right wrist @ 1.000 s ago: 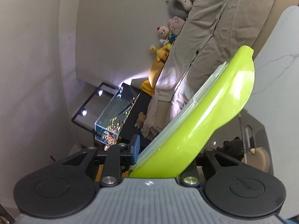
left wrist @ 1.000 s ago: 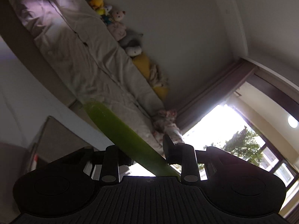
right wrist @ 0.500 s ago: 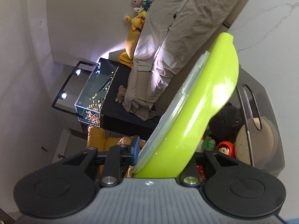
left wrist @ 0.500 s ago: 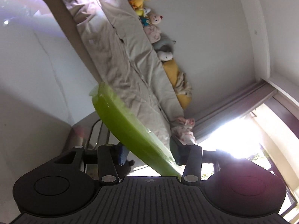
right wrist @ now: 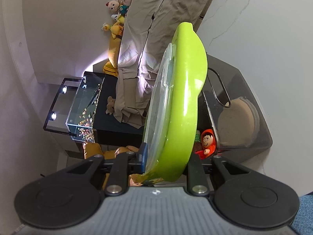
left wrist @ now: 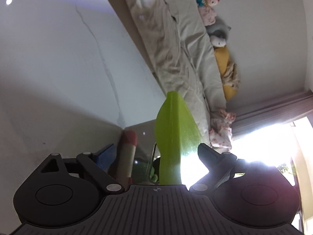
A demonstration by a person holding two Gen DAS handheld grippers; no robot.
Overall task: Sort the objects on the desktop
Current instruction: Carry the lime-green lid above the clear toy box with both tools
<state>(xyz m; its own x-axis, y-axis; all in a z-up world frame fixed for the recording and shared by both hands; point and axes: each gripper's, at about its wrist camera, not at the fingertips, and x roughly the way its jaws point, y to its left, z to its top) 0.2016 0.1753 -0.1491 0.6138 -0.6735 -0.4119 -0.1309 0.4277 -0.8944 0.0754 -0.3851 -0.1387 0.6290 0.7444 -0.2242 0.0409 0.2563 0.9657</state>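
A lime-green lid with a clear inner rim (right wrist: 182, 98) stands on edge over a smoky clear storage box (right wrist: 242, 90). My right gripper (right wrist: 166, 158) is shut on its lower edge. In the left wrist view the same lid (left wrist: 174, 137) shows edge-on between the fingers of my left gripper (left wrist: 152, 156), whose jaws stand wide apart and do not touch it. Inside the box lie a red-hooded toy figure (right wrist: 207, 141), a brown round pad (right wrist: 236, 121) and a wooden cylinder with a red end (left wrist: 127, 152).
The box stands on a white marble-look table (left wrist: 58, 58). Behind it are a sofa under a beige cover (left wrist: 176, 45) with plush toys (left wrist: 209, 9), a glass tank (right wrist: 84, 105) on a dark cabinet, and a bright window (left wrist: 264, 143).
My left gripper has opened and let go of the lid. Both cameras have swung down toward the box, and the lid now stands more upright over it, held by the right gripper alone.
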